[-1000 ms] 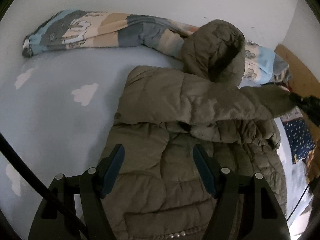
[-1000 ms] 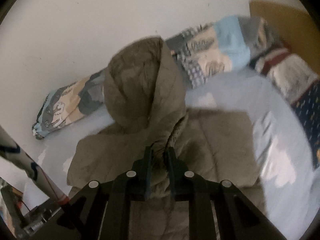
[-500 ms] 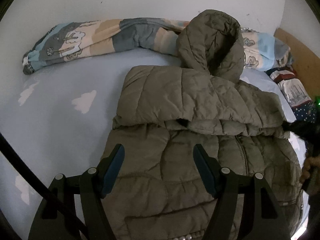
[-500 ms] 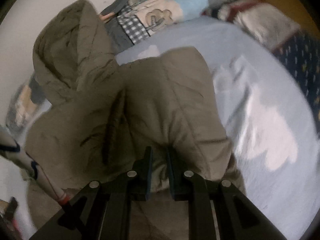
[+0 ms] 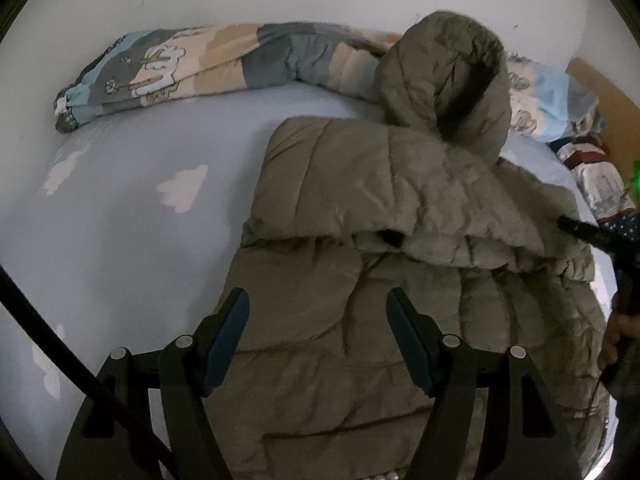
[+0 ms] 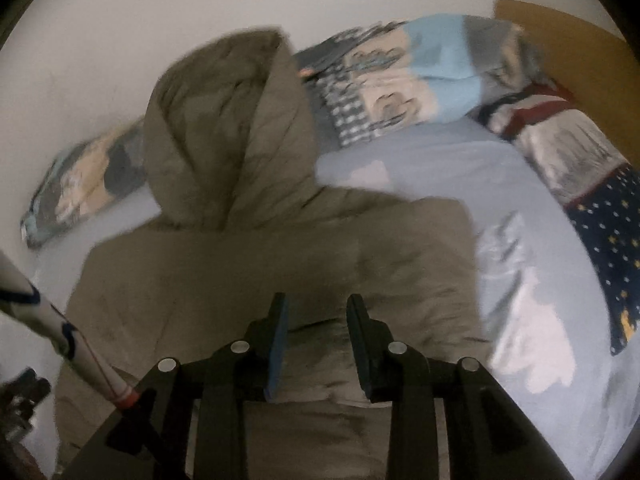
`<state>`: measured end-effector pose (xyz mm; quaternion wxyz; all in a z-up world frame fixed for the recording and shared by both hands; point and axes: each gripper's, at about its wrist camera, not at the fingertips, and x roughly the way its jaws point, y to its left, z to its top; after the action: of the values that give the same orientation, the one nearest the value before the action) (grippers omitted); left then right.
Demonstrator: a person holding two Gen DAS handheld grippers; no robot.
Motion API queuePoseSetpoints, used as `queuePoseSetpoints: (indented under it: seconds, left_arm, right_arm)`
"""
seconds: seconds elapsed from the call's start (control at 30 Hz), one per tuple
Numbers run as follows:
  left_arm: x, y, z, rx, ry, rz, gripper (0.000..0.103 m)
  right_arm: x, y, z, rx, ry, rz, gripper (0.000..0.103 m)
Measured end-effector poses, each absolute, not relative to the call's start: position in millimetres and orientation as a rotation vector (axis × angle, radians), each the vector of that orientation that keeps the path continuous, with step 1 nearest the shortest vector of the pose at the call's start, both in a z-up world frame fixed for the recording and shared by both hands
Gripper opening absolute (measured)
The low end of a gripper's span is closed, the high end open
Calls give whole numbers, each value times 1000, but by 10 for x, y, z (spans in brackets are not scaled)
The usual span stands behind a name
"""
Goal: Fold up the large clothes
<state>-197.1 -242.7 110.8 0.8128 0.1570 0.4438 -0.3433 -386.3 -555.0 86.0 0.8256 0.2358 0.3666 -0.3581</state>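
Note:
An olive hooded puffer jacket (image 5: 380, 184) lies on the bed, its hood (image 5: 448, 76) propped against the wall. A sleeve is folded across its chest. My left gripper (image 5: 318, 312) hovers open over the jacket's lower body, nothing between its fingers. In the right wrist view my right gripper (image 6: 318, 320) sits low over the jacket (image 6: 280, 248). Its jaws are opening; fabric lies in the gap beneath them, but the pads do not press on it. In the left wrist view that gripper's tip (image 5: 580, 232) shows at the jacket's right edge, with a hand (image 5: 616, 332) behind it.
A rolled patterned quilt (image 5: 200, 68) runs along the white wall. The light blue sheet (image 5: 120, 200) has cloud prints. A starred dark blue cloth (image 6: 608, 240) and a wooden headboard (image 6: 560, 40) are to the right. A black cable (image 5: 40, 320) crosses the left wrist view.
My right gripper came down with the sleeve, laid it across the jacket and parted its jaws from it. The left gripper stayed open in place.

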Motion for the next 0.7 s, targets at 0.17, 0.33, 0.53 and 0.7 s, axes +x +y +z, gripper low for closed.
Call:
queuePoseSetpoints:
  seconds: [0.17,0.33,0.53,0.7]
  left_arm:
    - [-1917,-2441,981,382,988,-701,70]
    - [-1942,-2375,1088,370,963,-708,70]
    - [-2014,-2212,1216,361,944,-710,70]
    - [-2209,-2066,1100,377,991,-722,70]
  right_arm:
    - [-3660,-5557,260,486,929,-790,34]
    - [-3682,-5493,305,471,947,-794,35]
    - [-4225,-5101,740,563,818,-701,49]
    - [-4737,-4731,631,607,895,-691,53]
